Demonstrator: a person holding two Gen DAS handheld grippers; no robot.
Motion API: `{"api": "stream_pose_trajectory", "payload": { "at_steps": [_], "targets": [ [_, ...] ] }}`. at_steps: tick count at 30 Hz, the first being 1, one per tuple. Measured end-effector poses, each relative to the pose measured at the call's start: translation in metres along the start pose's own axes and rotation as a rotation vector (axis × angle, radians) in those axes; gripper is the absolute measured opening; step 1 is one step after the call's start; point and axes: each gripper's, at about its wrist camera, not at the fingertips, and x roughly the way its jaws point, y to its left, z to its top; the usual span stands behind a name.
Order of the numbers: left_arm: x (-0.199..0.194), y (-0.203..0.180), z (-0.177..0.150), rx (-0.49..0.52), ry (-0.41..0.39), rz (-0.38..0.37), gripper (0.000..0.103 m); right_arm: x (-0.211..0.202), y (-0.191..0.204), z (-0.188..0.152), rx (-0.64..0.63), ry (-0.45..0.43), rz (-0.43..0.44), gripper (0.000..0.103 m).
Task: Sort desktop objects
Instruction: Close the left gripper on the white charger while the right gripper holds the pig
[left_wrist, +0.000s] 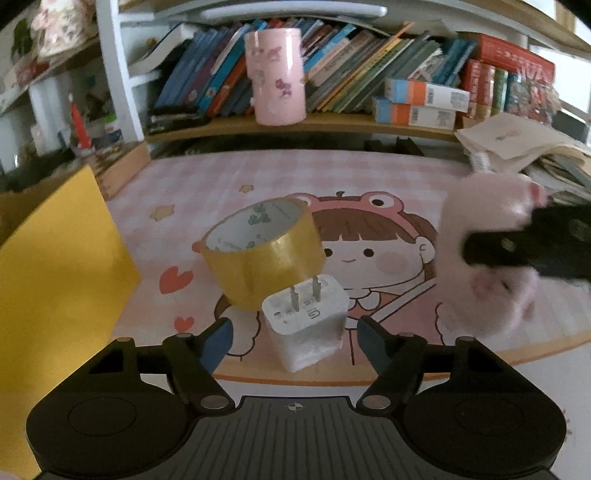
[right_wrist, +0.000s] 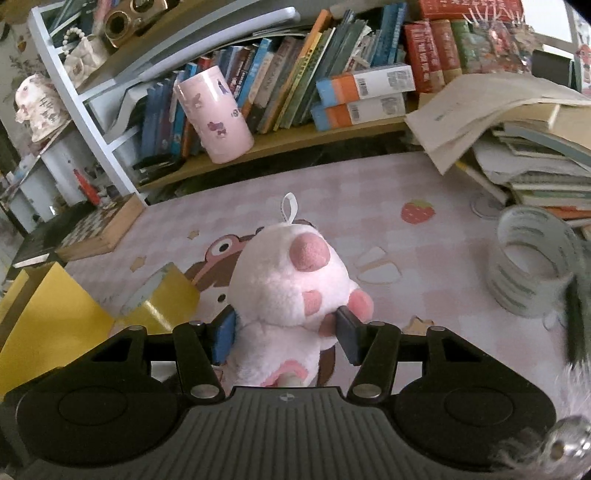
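We read the scene from left to right. At the left edge of the counter stands a yellow flat-sided box. Beside it, on the pink cartoon-printed desk mat, a roll of yellowish-brown packing tape lies tilted, its open core facing up and left. A white square wall charger with two metal prongs pointing up leans against the tape roll, touching it.

The left claw straddles this charger. Its pads are spread, with a visible gap on each side of the charger body, so we record no grip here.

Further right, the right claw pinches a pink plush pig toy with a white hanging loop. Both pads press into its soft sides. In the left wrist view the toy appears blurred, at the right of the mat.

To the right of the toy, a clear tape roll with grey-green print rests on the mat. A pink printed cylindrical container stands on the bookshelf behind.
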Motion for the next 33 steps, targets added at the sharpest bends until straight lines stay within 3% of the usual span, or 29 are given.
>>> {"api": "stream_pose_trajectory", "payload": {
  "at_steps": [1,3,5,13,24,33],
  "targets": [
    [0.002,-0.001,0.000,-0.005,0.003,0.003,0.070,-0.003,0.000,-0.002,-0.003,-0.001,-0.005,0.053],
    [0.006,-0.001,-0.001,-0.006,0.012,0.009,0.054,-0.009,0.000,-0.008,-0.013,-0.005,-0.020,0.053],
    [0.008,0.000,-0.003,-0.020,0.015,0.001,0.044,-0.014,-0.001,-0.014,-0.025,-0.006,-0.042,0.053],
    [-0.006,0.012,-0.008,-0.050,0.024,-0.025,0.044,-0.024,0.000,-0.032,-0.048,0.011,-0.059,0.053],
    [-0.078,0.046,-0.028,-0.129,-0.003,-0.083,0.044,-0.059,0.011,-0.053,-0.131,0.011,-0.035,0.053],
    [-0.120,0.055,-0.039,-0.201,-0.006,-0.137,0.044,-0.088,0.018,-0.069,-0.075,0.026,-0.009,0.054]
  ]
}}
